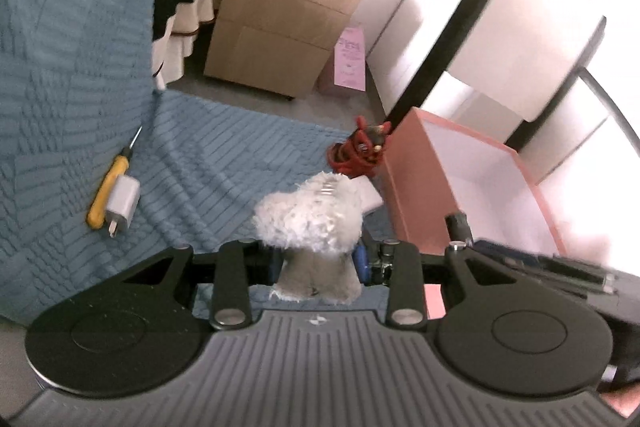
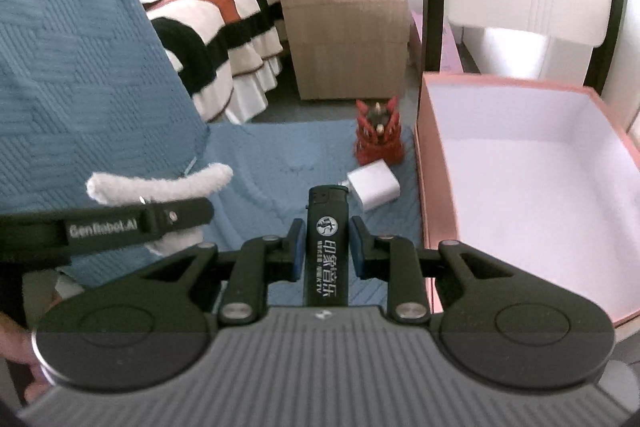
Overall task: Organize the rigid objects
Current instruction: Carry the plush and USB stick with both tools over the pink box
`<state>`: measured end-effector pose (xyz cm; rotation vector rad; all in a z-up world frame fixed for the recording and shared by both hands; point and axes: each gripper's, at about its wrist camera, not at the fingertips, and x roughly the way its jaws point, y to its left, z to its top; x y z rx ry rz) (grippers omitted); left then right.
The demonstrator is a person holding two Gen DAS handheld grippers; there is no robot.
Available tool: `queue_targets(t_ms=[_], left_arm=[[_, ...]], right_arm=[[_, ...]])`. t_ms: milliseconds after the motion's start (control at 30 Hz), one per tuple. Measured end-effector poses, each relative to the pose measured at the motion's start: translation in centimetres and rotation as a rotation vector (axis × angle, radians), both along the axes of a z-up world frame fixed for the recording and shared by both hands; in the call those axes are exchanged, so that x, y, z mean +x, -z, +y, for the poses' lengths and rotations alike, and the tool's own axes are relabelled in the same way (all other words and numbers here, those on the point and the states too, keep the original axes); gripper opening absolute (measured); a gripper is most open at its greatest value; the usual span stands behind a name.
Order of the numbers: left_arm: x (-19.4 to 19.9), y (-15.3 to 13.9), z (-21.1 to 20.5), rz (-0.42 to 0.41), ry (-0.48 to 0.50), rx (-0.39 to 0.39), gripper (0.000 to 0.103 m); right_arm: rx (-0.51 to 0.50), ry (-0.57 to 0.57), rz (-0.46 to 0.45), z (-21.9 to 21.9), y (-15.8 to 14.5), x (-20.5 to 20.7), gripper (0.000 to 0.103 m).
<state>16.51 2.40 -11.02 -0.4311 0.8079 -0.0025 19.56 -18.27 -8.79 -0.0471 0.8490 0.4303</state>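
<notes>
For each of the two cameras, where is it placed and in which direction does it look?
Left wrist: sits on the left gripper, looks forward over the blue blanket toward the pink box; its fingers clamp a white fluffy toy.
Right wrist: sits on the right gripper, faces the same box; its fingers enclose a black lighter, and the left gripper shows at left.
Shared: box, red figurine, white charger, wooden cabinet.
</notes>
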Motion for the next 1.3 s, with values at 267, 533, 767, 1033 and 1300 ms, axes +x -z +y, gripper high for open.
queue_targets(t_ms=[267, 533, 767, 1033, 1300], left_arm=[[0.3, -5.1, -2.5, -0.060, 0.018, 0.000, 0.040], [1.4, -9.6, -4.9, -0.133, 0.037, 0.009, 0.039], [3.4, -11.7, -8.4, -0.178, 0.097, 0.016, 0.039], [5.6, -11.3, -13.6, -0.180, 0.166, 0.019, 0.040], [7.9, -9.0, -18.2, -0.135, 0.227, 0.033, 0.040]], right_arm=[[0.047, -0.017, -0.075, -1.5, -4.6, 0.6, 0.027], [0.062, -0.008, -0.114, -3.8, -7.4, 1.3, 0.027], [0.073, 0.055, -0.144, -7.0, -8.4, 2.0, 0.027], [0.064, 0.118, -0.156, -11.2, -8.1, 2.8, 0.027], [0.041, 0.182, -0.136, -15.9, -6.2, 3.7, 0.027]])
